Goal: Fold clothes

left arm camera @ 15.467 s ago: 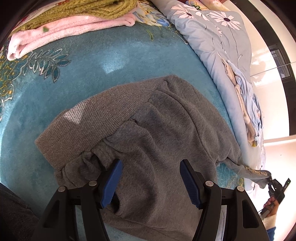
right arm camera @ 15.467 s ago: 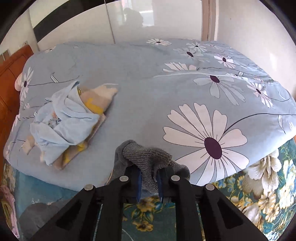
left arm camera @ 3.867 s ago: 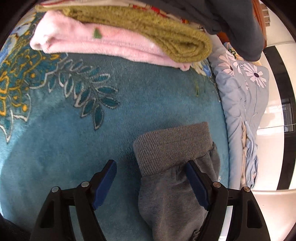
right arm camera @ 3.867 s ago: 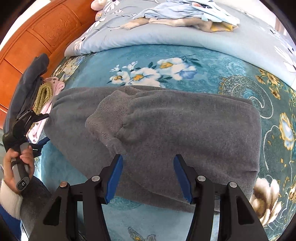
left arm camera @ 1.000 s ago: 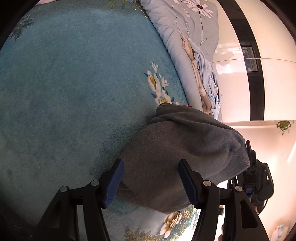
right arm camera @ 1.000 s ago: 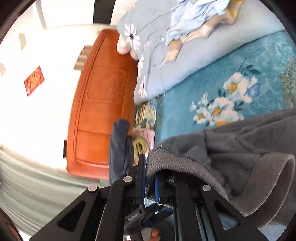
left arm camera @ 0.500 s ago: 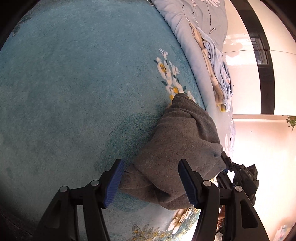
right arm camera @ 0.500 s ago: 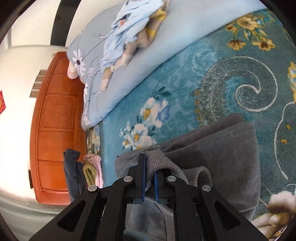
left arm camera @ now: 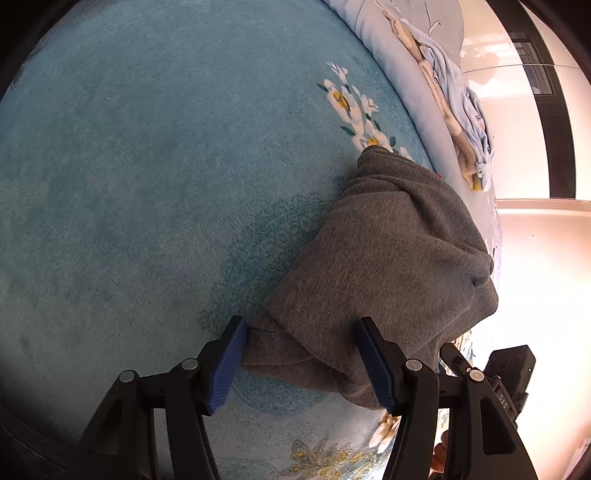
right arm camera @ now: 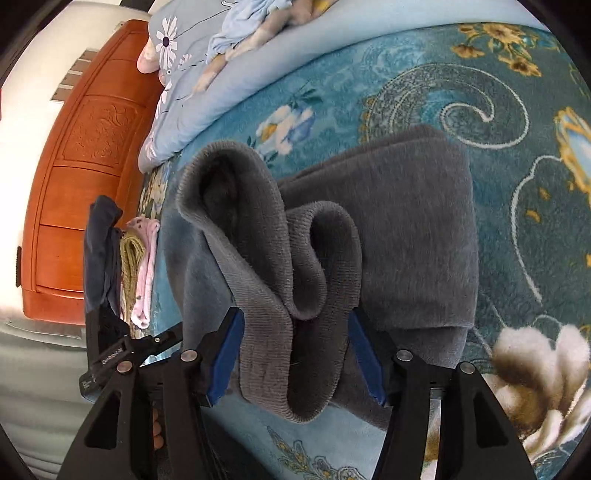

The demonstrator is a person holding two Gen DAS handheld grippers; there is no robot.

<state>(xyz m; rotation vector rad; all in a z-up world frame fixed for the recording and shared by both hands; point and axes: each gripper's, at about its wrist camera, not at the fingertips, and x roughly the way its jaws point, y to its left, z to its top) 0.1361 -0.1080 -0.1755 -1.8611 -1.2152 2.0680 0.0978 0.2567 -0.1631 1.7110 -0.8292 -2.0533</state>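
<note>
A grey knit garment [right arm camera: 413, 236] lies folded into a thick bundle on the teal floral blanket [right arm camera: 480, 92]. Its ribbed waistband [right arm camera: 295, 266] stands up in loose loops between the fingers of my right gripper [right arm camera: 295, 354], which is open. In the left wrist view the same bundle [left arm camera: 388, 251] lies on the blanket [left arm camera: 147, 166]. My left gripper [left arm camera: 301, 363] is open, its blue pads on either side of the bundle's near edge. The right gripper's body [left arm camera: 509, 373] shows behind the bundle.
A light blue floral quilt [right arm camera: 236, 81] with a heap of pale clothes [right arm camera: 258, 22] lies beyond the blanket. A stack of folded clothes, navy, olive and pink [right arm camera: 125, 258], sits by the orange wooden headboard [right arm camera: 74, 184]. The left gripper's handle [right arm camera: 125, 354] is at lower left.
My right gripper has opened and let go of the ribbed waistband, which now rests on the bundle. The garment has settled into a more compact fold. My left gripper stays open.
</note>
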